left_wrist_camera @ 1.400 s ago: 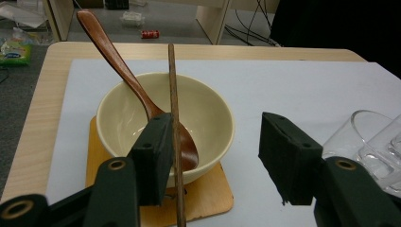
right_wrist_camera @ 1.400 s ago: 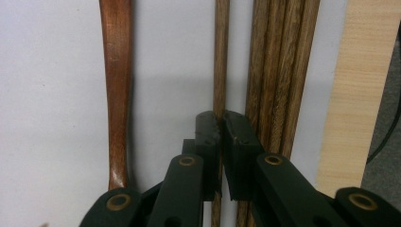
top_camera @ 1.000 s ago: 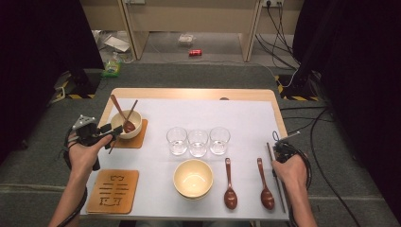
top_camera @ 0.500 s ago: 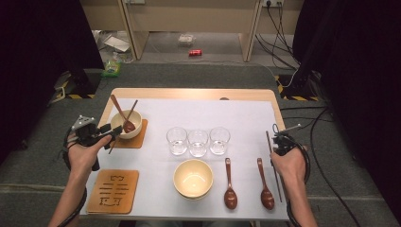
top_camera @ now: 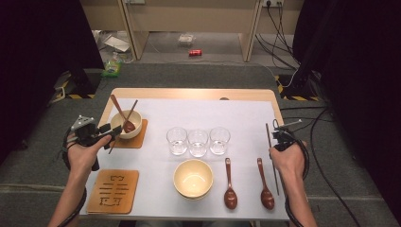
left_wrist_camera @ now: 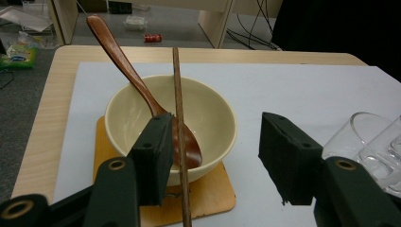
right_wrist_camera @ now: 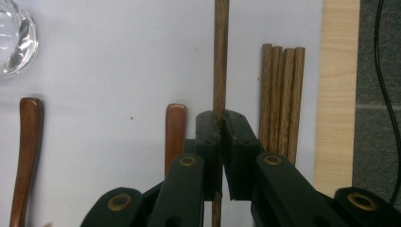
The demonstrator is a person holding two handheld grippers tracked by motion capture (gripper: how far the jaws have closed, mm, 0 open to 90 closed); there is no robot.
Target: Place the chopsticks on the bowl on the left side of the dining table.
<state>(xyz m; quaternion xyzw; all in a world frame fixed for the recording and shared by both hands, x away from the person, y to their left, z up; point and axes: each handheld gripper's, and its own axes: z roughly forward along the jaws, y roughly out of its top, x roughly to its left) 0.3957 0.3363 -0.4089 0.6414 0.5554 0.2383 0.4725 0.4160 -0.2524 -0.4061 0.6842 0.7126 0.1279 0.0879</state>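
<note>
Two grippers up. Table (top_camera: 189, 93) has a white sheet (top_camera: 198, 113), with bare wood at the far and left edges; open room mid-sheet behind the three glasses (top_camera: 198, 141). Grey floor around, with cables at right. Left gripper (top_camera: 101, 133) has jaws wide, straddling the bowl (left_wrist_camera: 142, 109) on its mat (left_wrist_camera: 213, 196), one chopstick (left_wrist_camera: 178, 118) leaning beside its left jaw. Right gripper (right_wrist_camera: 221, 142) is clamped on a single chopstick (right_wrist_camera: 220, 56), lifted near the right edge above four more chopsticks (right_wrist_camera: 282, 94) lying just beside it.

Grey carpet floor (top_camera: 198, 75), wooden furniture legs (top_camera: 249, 33)
</note>
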